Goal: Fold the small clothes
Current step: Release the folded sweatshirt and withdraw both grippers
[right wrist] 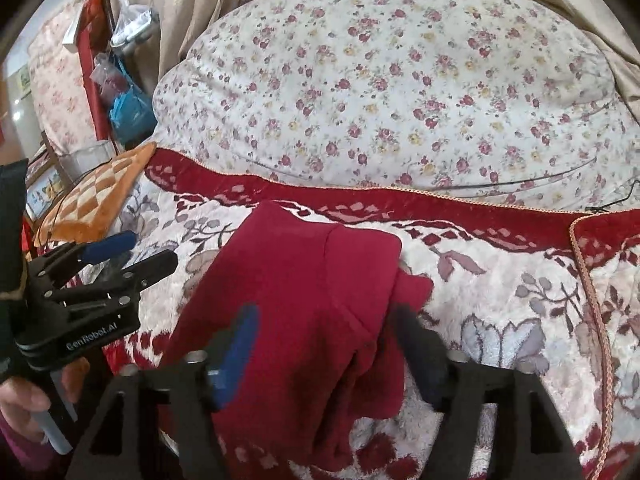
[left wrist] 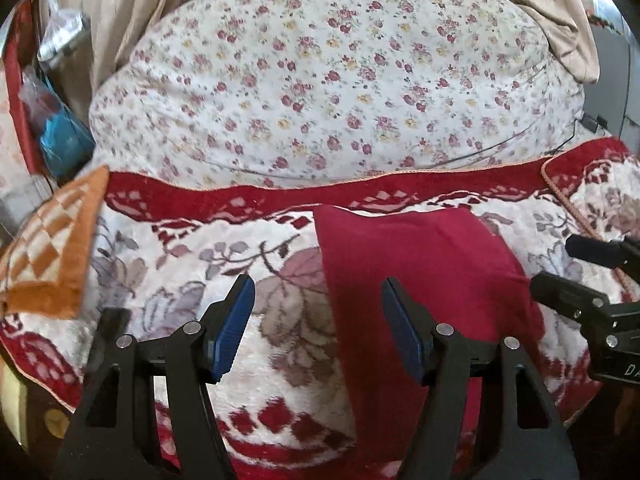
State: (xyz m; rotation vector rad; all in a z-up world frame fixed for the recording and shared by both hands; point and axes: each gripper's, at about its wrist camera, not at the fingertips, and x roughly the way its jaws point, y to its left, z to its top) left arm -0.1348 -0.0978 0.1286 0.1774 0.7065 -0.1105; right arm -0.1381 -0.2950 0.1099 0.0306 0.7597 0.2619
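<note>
The floral quilt (left wrist: 320, 80) fills the far side of your bed. Nearer you lies the red-bordered plush blanket (left wrist: 224, 248), and on it the dark red garment (right wrist: 288, 300), partly folded, with a bunched flap on its right. An orange checked cushion (left wrist: 52, 248) sits at the blanket's left edge. Your left gripper (left wrist: 318, 320) hangs above the garment's left edge, jaws wide apart, holding nothing. Your right gripper (right wrist: 324, 344) straddles the garment's near part, jaws spread, pads blurred, not clamped on cloth.
</note>
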